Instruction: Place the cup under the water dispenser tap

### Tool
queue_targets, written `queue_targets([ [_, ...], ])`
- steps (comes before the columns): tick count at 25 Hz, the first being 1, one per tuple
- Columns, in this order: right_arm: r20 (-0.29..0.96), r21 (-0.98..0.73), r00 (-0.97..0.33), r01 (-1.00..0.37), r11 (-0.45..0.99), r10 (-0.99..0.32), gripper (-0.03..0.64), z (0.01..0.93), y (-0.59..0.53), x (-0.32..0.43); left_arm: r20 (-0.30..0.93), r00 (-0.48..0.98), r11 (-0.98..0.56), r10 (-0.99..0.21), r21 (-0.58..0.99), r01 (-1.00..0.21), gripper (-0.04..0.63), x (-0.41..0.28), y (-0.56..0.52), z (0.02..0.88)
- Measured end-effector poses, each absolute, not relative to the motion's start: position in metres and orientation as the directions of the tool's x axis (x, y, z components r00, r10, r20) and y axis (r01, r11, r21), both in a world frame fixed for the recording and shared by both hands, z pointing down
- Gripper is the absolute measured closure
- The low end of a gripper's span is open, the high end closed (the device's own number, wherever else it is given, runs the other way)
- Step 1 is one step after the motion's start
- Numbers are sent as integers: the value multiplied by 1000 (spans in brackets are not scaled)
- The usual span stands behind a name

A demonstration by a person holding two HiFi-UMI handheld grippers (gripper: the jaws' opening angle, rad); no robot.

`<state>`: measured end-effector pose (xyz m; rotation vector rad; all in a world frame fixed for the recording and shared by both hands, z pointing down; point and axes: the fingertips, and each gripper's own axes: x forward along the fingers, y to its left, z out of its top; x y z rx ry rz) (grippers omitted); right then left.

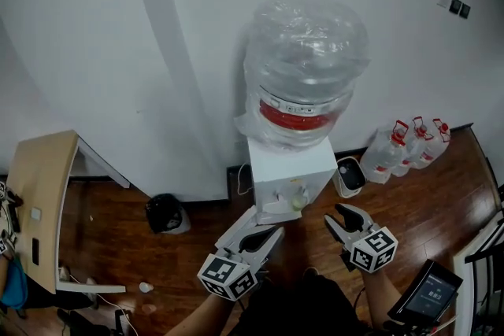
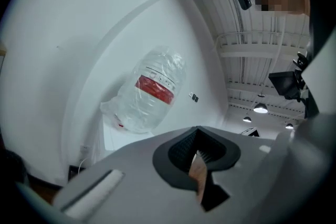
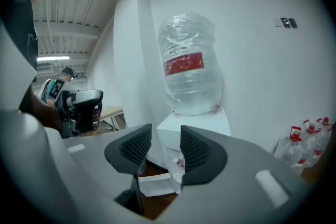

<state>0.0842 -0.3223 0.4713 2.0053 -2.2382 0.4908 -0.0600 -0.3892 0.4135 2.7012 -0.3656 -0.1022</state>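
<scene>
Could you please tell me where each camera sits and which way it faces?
Head view: on the head, facing down at the dispenser; left hand-held gripper and right hand-held gripper show.
Left gripper view: on that gripper, facing up at the bottle; shut jaws show.
Right gripper view: likewise, jaws apart.
All share the bottle.

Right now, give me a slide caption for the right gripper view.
Open, empty tongs aimed at a white water dispenser topped with a large clear bottle.

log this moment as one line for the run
left tool: shut, no cup seen | right tool: open, empty | water dispenser: ahead of both tools | cup: not in view
</scene>
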Motion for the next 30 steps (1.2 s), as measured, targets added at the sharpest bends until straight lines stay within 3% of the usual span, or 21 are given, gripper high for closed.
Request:
queue_targets([
  [2,260,-170,-145,-980,102,-955,486,455,-320,79,-18,960,-883,-278,399,-248,595,-62,-387,408],
  [9,213,-169,-178,-975,143,-961,529,413,-304,83,-44,950,-896,-310,348,-276,595,-53,-375,386],
  [11,206,-146,-173,-979,144,-963,580,405,-298,87,-39,948,-906,-316,308,-290,595,-50,-369,381],
  [14,186,-139,-174,-979,149,-967,574,394,-292,92,-30,945,-916,-326,255,-308,592,-47,-362,373],
  [17,181,-127,-181,-979,159,-967,616,386,-290,95,-31,944,-916,-329,252,-311,512,-44,-357,367],
  [26,200,-140,-208,-973,182,-957,617,384,-290,98,-56,930,-885,-363,335,-324,503,-46,-353,354],
  [30,200,-142,-233,-968,207,-952,617,385,-295,96,-55,917,-872,-396,337,-356,531,-52,-356,353],
])
